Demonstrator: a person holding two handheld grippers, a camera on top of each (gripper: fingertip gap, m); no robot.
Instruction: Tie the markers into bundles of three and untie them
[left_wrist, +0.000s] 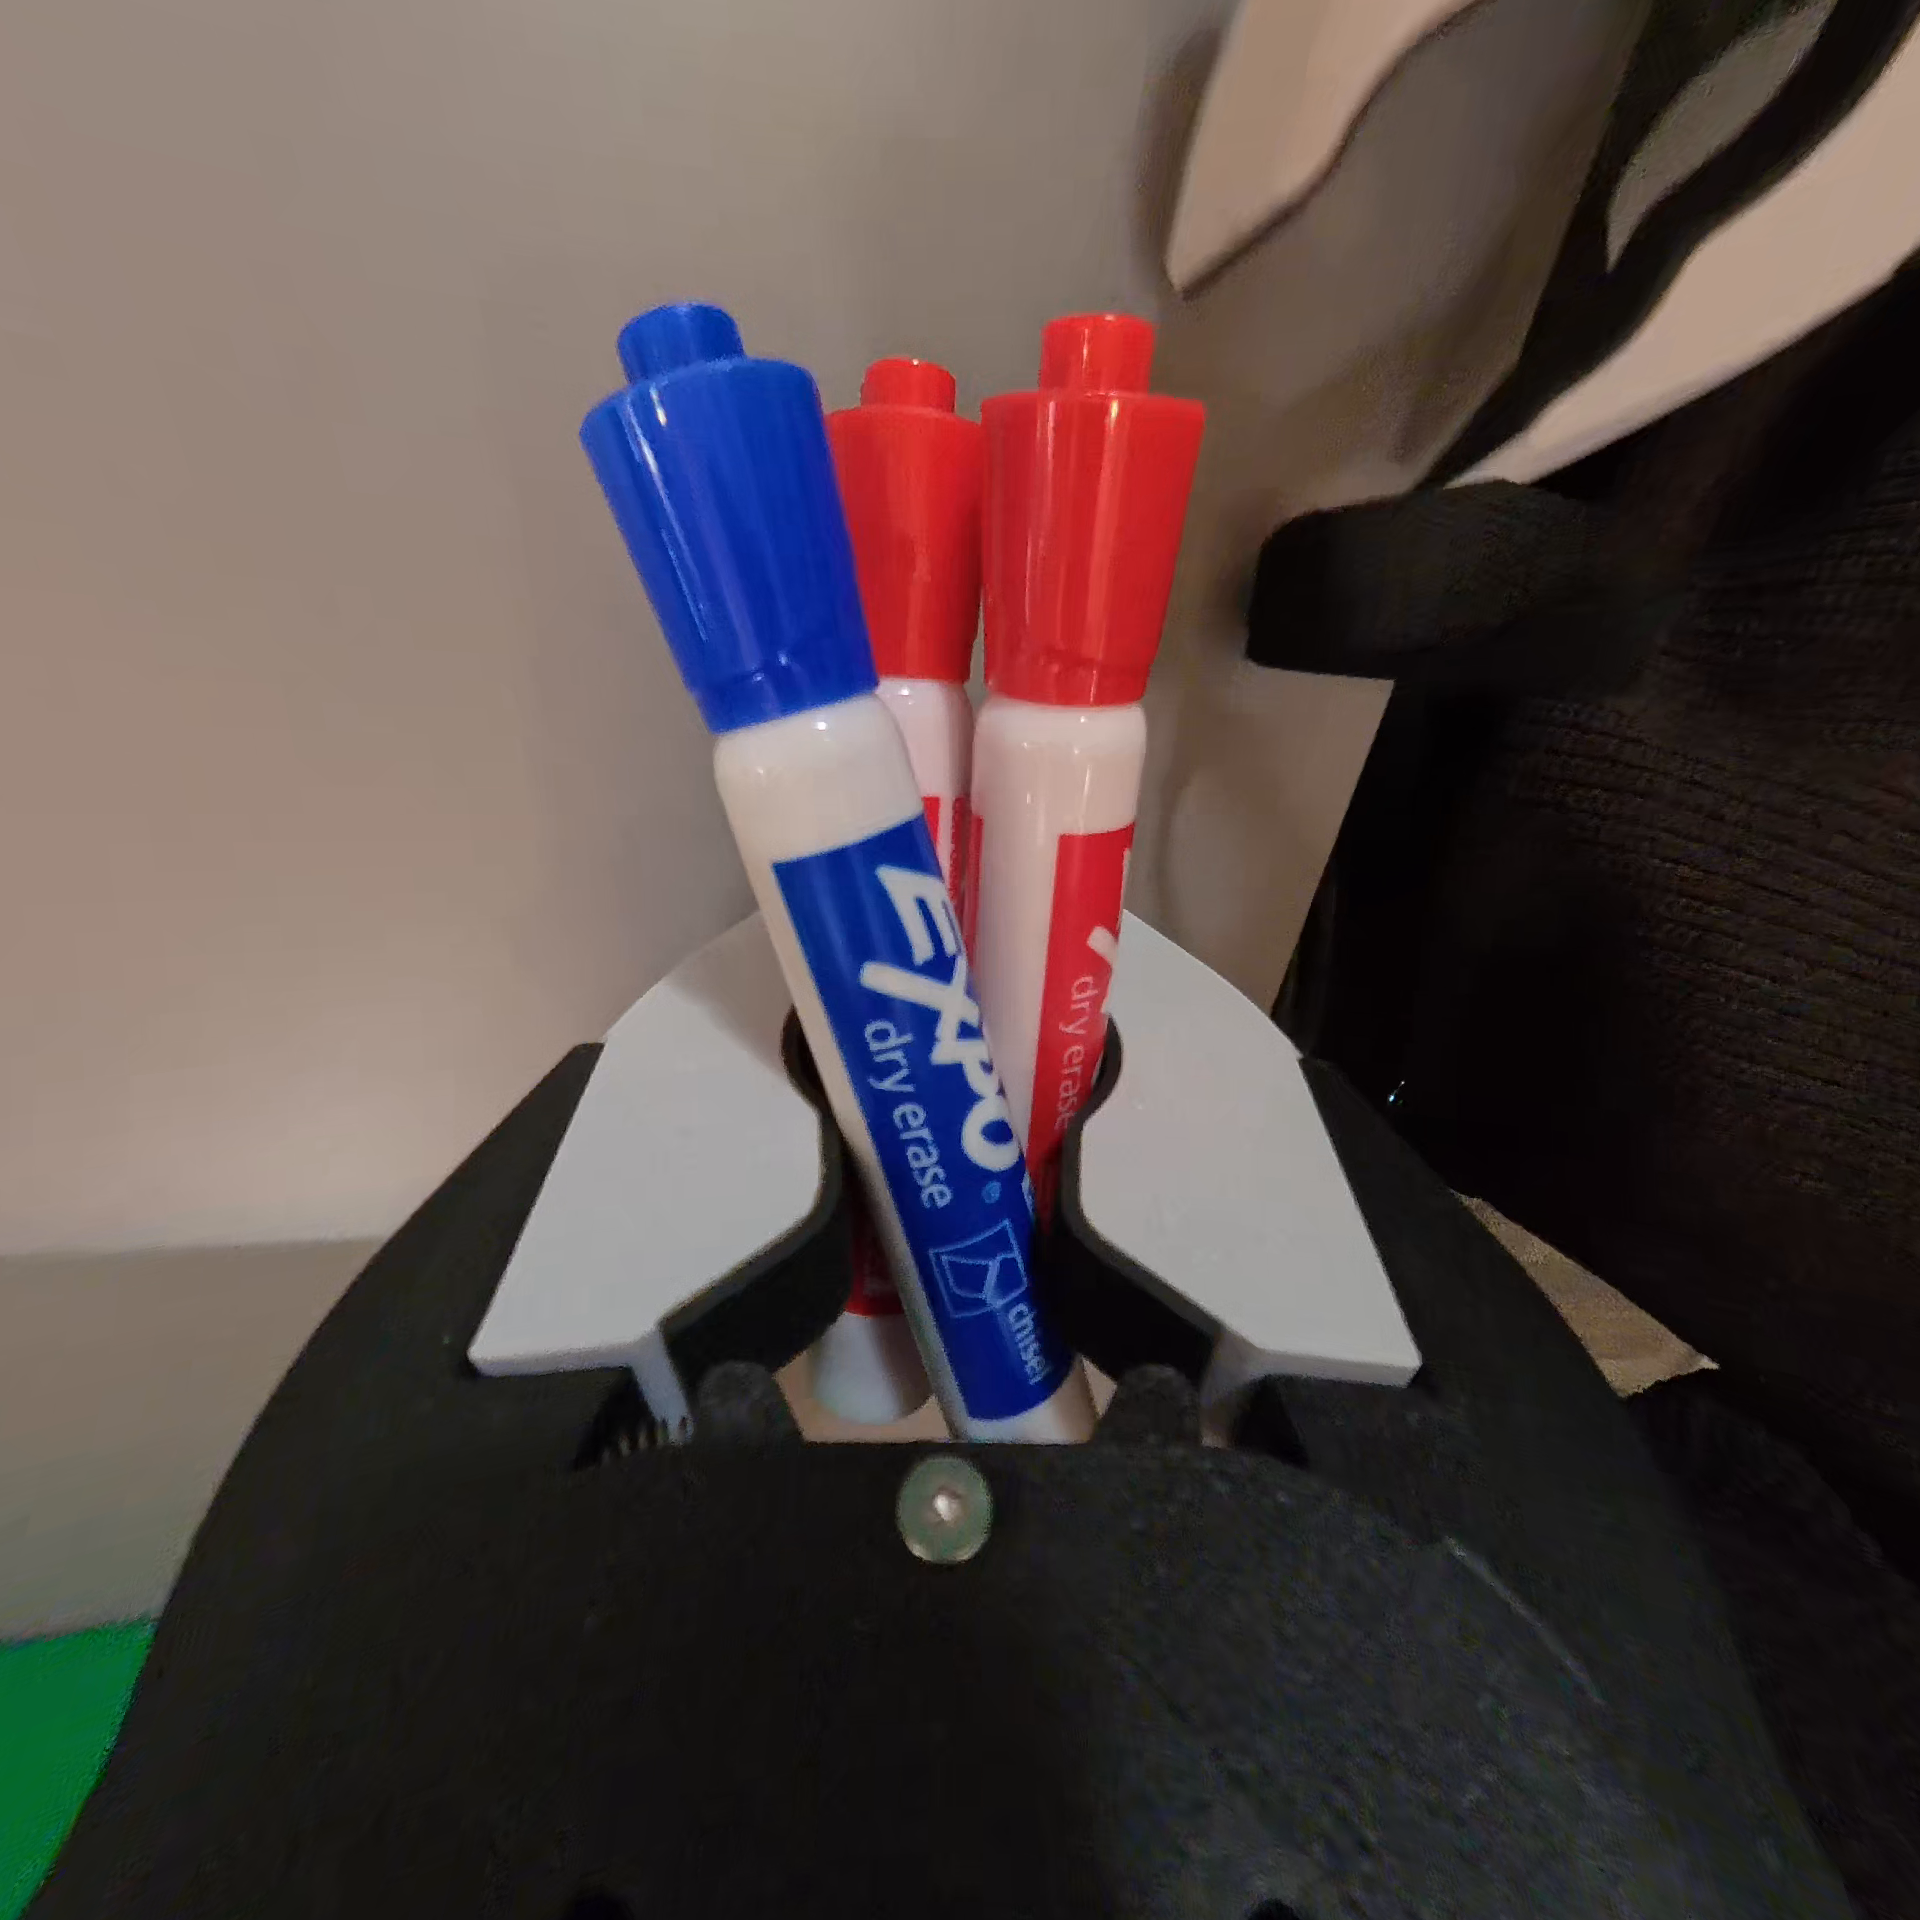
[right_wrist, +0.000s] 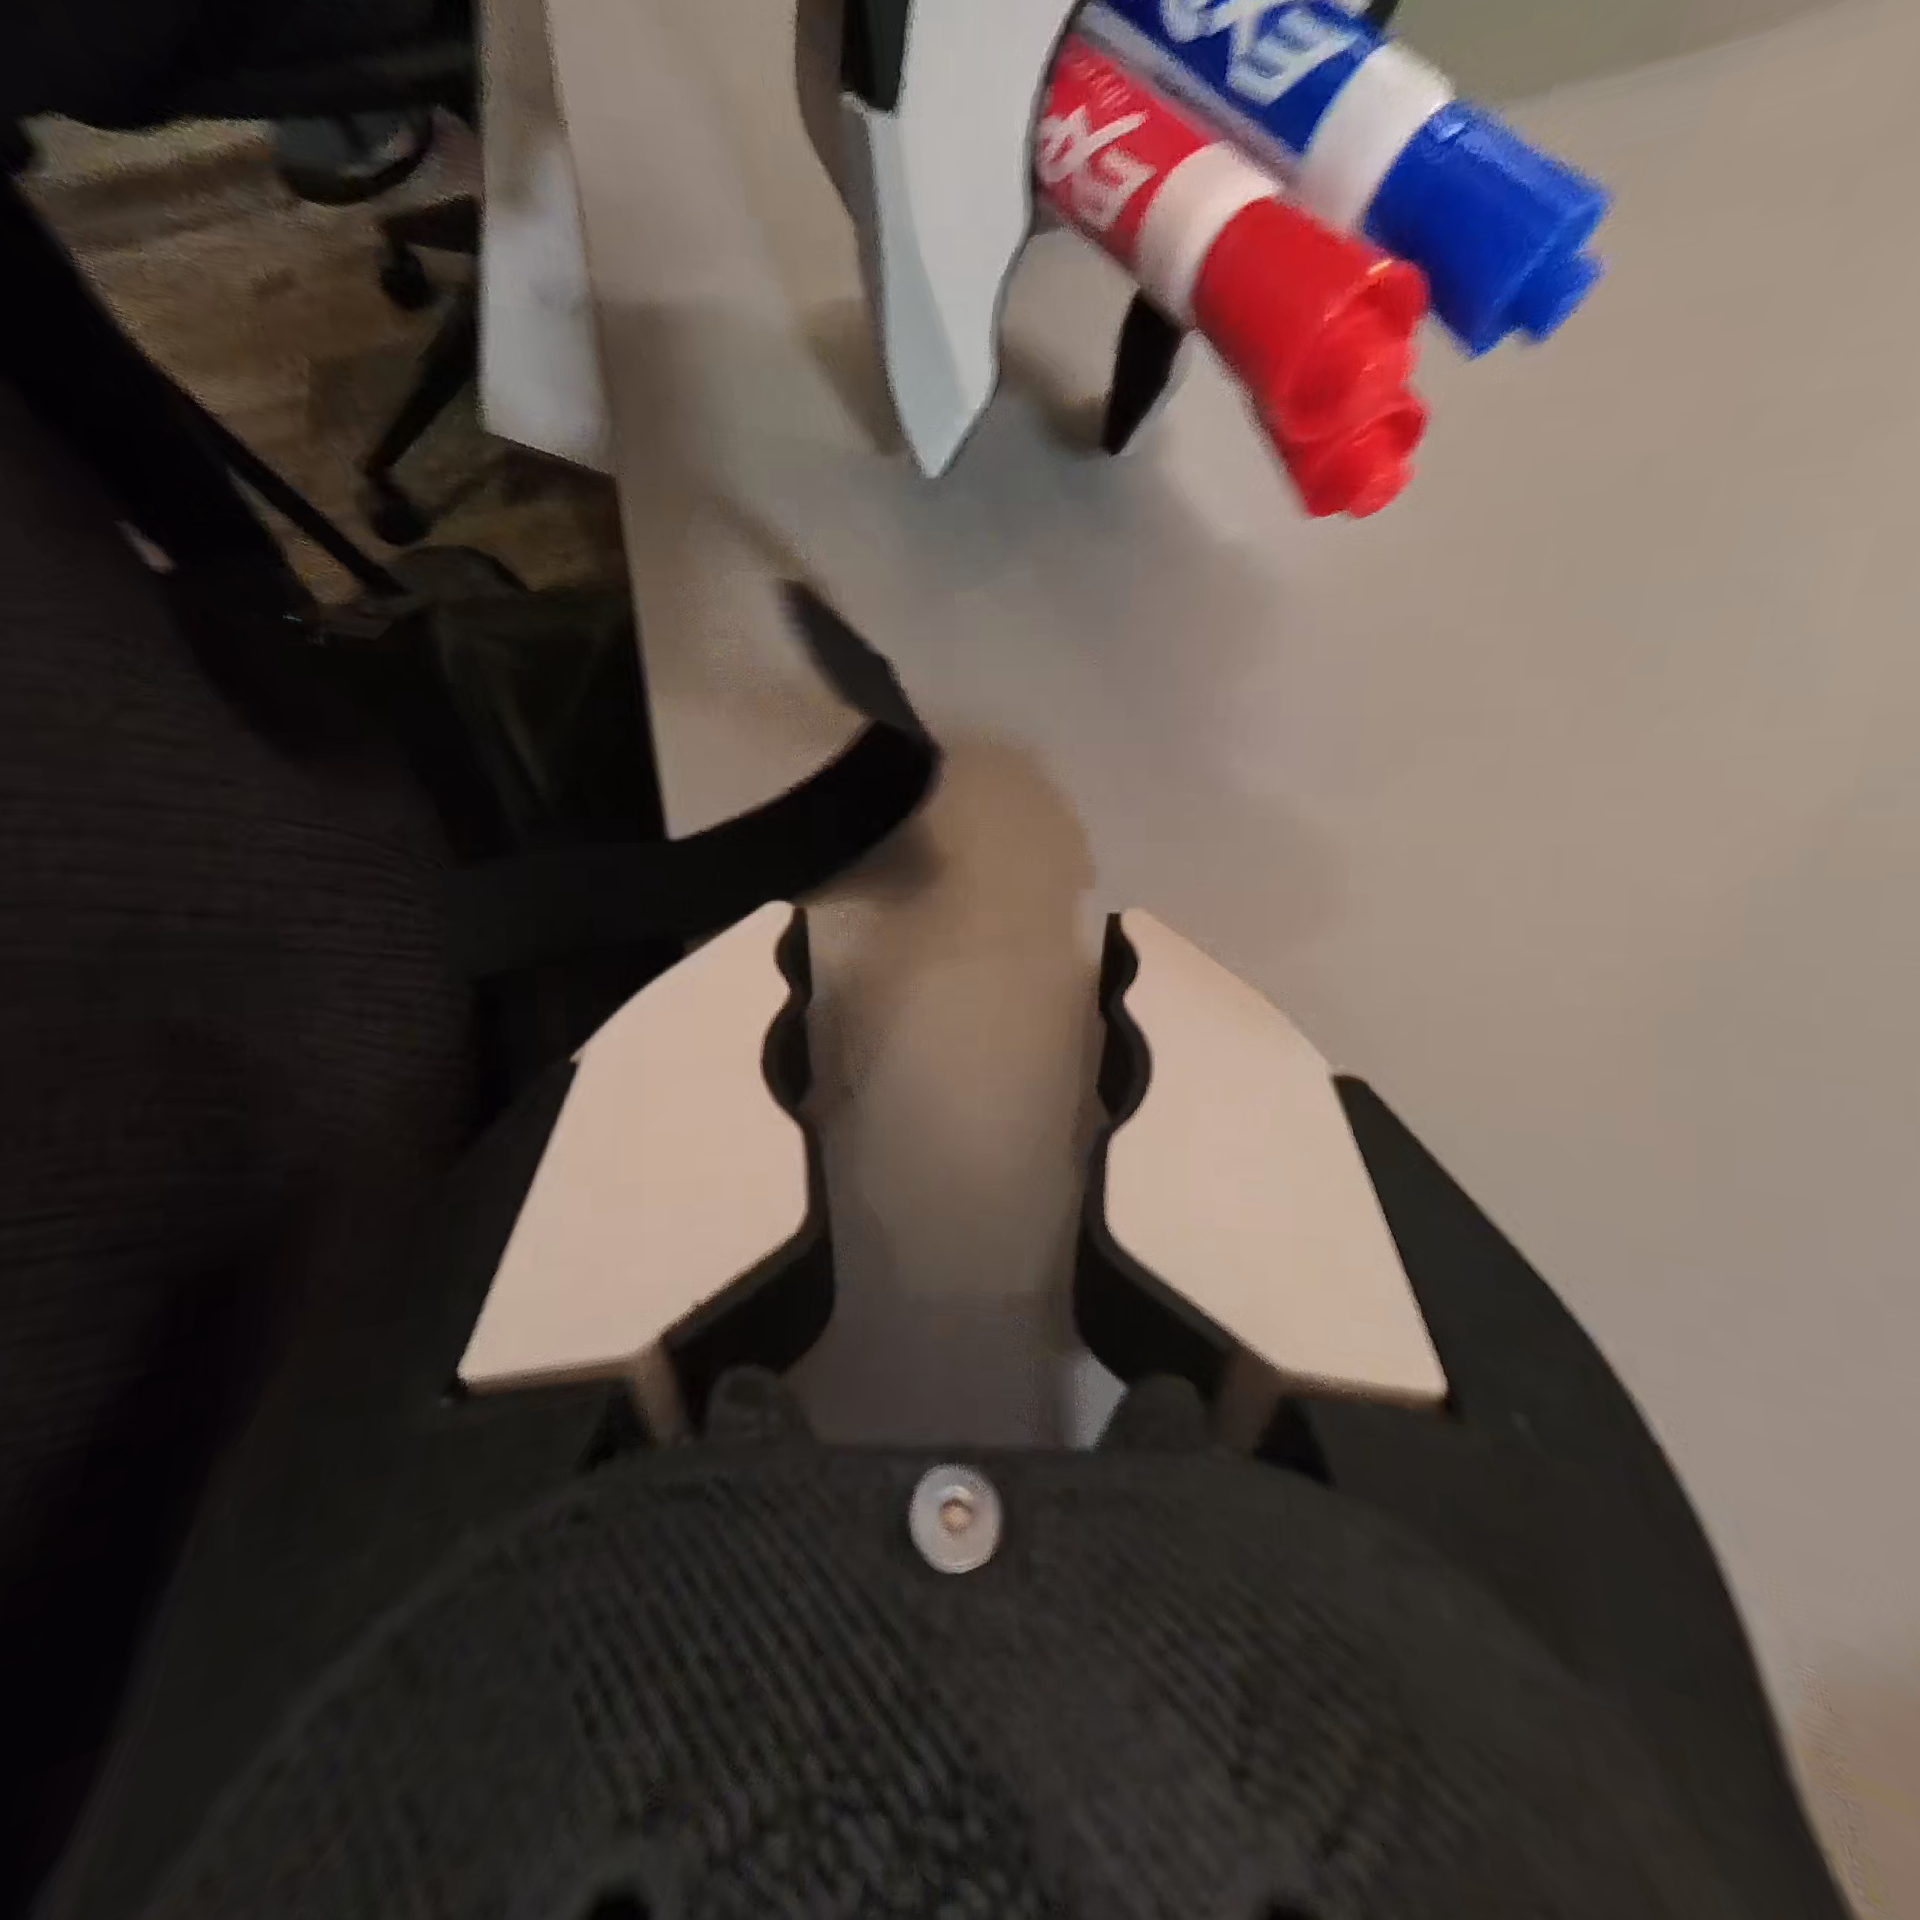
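**Three markers clamped in the left gripper, right gripper parted and bare**

Between the pale fingers of the left gripper (left_wrist: 951, 1091), three dry-erase markers stand bundled with their caps pointing away from the camera. The blue-capped marker (left_wrist: 821, 831) leans across the front, its cap tilted to the left; two red-capped markers (left_wrist: 1081, 665) rise beside and behind it, all three touching. The jaws are clenched on the white barrels, which pass through the rounded notch between the fingers. A plain beige wall (left_wrist: 312, 623) fills the background, and dark knitted fabric (left_wrist: 1662, 935) covers the right side of the view. A green patch (left_wrist: 62, 1745) shows at the lower left corner.

The right gripper (right_wrist: 956, 1018) is released, its scalloped jaws standing apart with nothing between them. Well ahead of it, near the top edge of its view, the left gripper's pale fingers (right_wrist: 935, 312) show blurred, with the bundle's red and blue caps jutting to the right. Black fabric (right_wrist: 208, 935) lies along the left side.
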